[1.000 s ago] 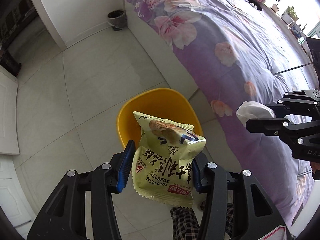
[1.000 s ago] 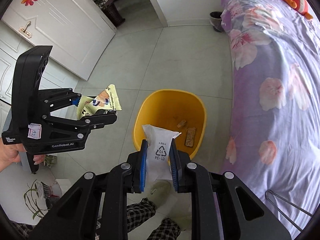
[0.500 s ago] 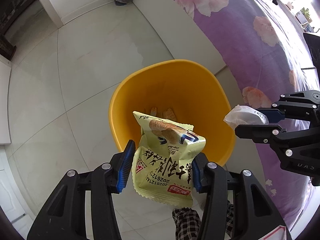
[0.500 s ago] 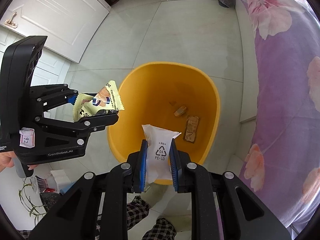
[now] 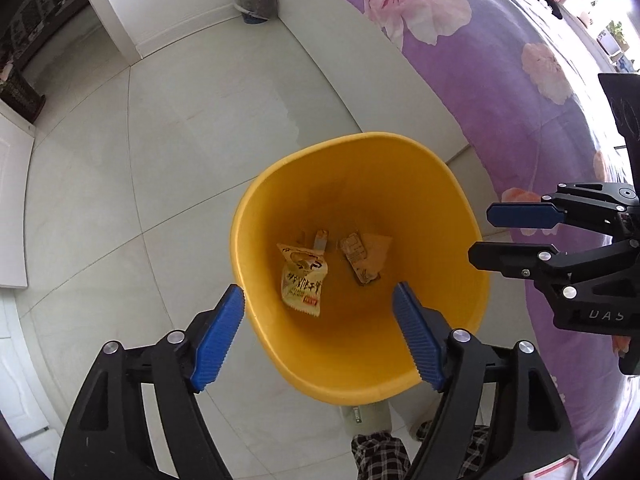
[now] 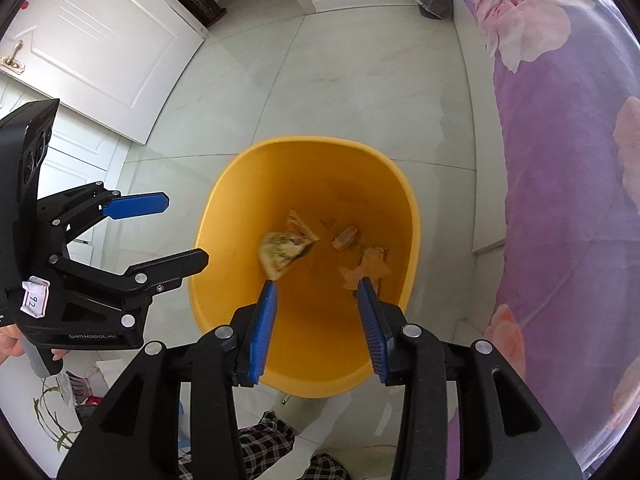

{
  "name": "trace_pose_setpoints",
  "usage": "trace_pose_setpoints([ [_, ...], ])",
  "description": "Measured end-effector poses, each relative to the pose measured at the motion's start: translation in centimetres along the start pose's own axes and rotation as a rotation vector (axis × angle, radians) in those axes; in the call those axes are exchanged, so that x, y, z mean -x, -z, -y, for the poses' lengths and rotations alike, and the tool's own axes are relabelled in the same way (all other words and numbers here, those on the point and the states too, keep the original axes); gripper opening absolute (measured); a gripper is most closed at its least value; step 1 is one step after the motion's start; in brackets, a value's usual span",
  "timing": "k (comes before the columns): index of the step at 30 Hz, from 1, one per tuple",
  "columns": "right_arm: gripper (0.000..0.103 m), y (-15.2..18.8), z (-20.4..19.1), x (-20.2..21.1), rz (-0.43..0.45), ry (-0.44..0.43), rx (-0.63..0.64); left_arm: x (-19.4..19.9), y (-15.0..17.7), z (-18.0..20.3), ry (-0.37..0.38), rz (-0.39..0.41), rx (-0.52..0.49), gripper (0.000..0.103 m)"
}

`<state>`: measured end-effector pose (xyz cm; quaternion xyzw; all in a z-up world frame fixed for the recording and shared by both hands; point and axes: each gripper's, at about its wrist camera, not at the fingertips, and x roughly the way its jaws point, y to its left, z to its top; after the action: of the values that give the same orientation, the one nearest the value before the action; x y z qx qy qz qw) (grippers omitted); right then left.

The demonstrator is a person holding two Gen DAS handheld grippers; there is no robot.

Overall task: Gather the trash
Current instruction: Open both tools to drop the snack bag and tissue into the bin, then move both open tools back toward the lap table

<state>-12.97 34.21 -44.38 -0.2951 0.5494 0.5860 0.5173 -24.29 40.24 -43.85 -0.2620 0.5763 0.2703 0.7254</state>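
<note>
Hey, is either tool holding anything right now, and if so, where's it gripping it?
Nothing is held. The left tool and right tool are both open above the yellow bin; the snack bag lies inside it.

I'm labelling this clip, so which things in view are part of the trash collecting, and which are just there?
Part of the job:
- yellow bin
- snack packet lying in its bottom
- other wrappers beside it
- left gripper, open over the bin
- right gripper, open over the bin

Just there:
- purple floral bed
- small dark bin by the wall
- white door
</note>
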Motion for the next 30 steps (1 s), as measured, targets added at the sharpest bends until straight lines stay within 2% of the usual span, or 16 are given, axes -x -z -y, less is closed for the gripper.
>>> trace_pose_setpoints([
  [9, 0.043, 0.1, -1.1, 2.6, 0.036, 0.008, 0.012, 2.3, -0.6, 0.2, -0.015, 0.016, 0.026, 0.076],
  [14, 0.043, 0.3, -1.7, 5.7, 0.063, 0.009, 0.001, 5.7, -0.3, 0.6, -0.014, 0.035, 0.029, 0.076],
  [22, 0.044, 2.4, -3.3, 13.8, 0.128, 0.03, -0.027, 12.6, 0.6, 2.3, -0.001, 0.072, 0.008, 0.076],
  [30, 0.045, 7.5, -5.6, 23.5, 0.268, 0.131, -0.092, 19.6, 0.5, 6.2, 0.033, 0.142, -0.107, 0.076],
])
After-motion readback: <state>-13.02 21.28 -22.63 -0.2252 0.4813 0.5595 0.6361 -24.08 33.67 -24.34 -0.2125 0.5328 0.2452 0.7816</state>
